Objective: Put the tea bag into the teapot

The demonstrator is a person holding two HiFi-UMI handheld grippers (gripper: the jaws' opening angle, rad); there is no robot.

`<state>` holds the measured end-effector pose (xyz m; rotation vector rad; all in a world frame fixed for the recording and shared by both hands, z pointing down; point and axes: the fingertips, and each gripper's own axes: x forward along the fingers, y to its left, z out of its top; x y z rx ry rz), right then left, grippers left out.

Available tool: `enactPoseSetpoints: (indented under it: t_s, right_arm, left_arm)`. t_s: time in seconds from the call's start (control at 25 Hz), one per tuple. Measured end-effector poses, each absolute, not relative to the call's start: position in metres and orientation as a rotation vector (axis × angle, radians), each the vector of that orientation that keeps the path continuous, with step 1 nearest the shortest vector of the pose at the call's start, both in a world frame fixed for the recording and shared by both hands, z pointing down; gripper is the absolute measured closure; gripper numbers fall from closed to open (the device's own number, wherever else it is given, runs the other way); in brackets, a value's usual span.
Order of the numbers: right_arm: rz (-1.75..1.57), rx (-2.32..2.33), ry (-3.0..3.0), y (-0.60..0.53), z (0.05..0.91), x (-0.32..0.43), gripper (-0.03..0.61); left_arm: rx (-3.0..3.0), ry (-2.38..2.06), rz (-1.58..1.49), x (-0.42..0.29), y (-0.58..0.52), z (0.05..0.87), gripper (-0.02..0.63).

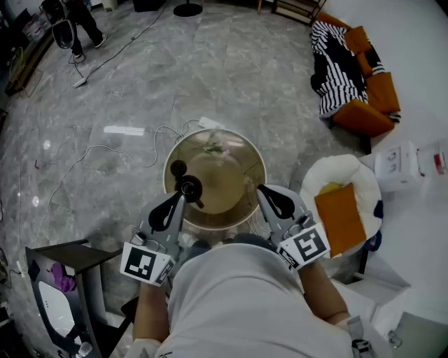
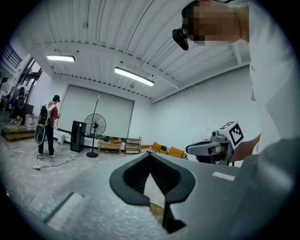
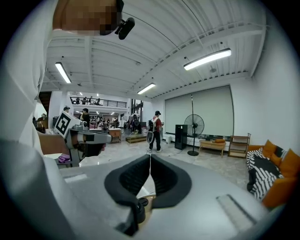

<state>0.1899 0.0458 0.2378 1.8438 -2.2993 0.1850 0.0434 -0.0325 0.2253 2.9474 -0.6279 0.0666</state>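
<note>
A small round table (image 1: pixel 241 150) with a brownish top stands in front of me in the head view. A dark object with a round knob (image 1: pixel 189 187), perhaps the teapot, sits at the table's left near edge. A small pale thing (image 1: pixel 213 147) lies at the far side; I cannot tell whether it is the tea bag. My left gripper (image 1: pixel 180 198) is shut and empty just beside the dark object. My right gripper (image 1: pixel 261 189) is shut and empty over the table's right near edge. Both gripper views look out level across the room, with the left gripper's (image 2: pixel 150 155) and right gripper's (image 3: pixel 150 157) jaws closed tip to tip.
A sofa with orange cushions and a striped blanket (image 1: pixel 343 70) stands far right. A white round seat with an orange cushion (image 1: pixel 350 203) is right of the table. Cables (image 1: pixel 119 150) run over the floor. A dark side table (image 1: pixel 70 255) is lower left. A person (image 1: pixel 80 21) stands far off.
</note>
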Motion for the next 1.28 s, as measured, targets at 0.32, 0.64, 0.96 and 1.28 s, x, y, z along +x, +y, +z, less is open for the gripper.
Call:
enactPoseSetpoints:
  t_s: [0.32, 0.64, 0.96, 1.28]
  right_arm:
    - [0.196, 1.845, -2.299, 0.052, 0.241, 0.194, 0.574]
    - [0.208, 1.888, -2.298, 0.052, 0.240, 0.208, 0.573]
    - [0.212, 1.894, -2.288, 0.060, 0.241, 0.216, 0.573]
    - [0.210, 1.892, -2.290, 0.064, 0.243, 0.218, 0.573]
  left_arm:
    - [2.973, -0.588, 0.094, 0.058, -0.021, 0.224, 0.606]
    - [2.979, -0.586, 0.111, 0.063, -0.019, 0.223, 0.606]
    - [2.972, -0.588, 0.124, 0.067, -0.014, 0.226, 0.606]
    - [2.963, -0.596, 0.126, 0.068, -0.008, 0.229, 0.606]
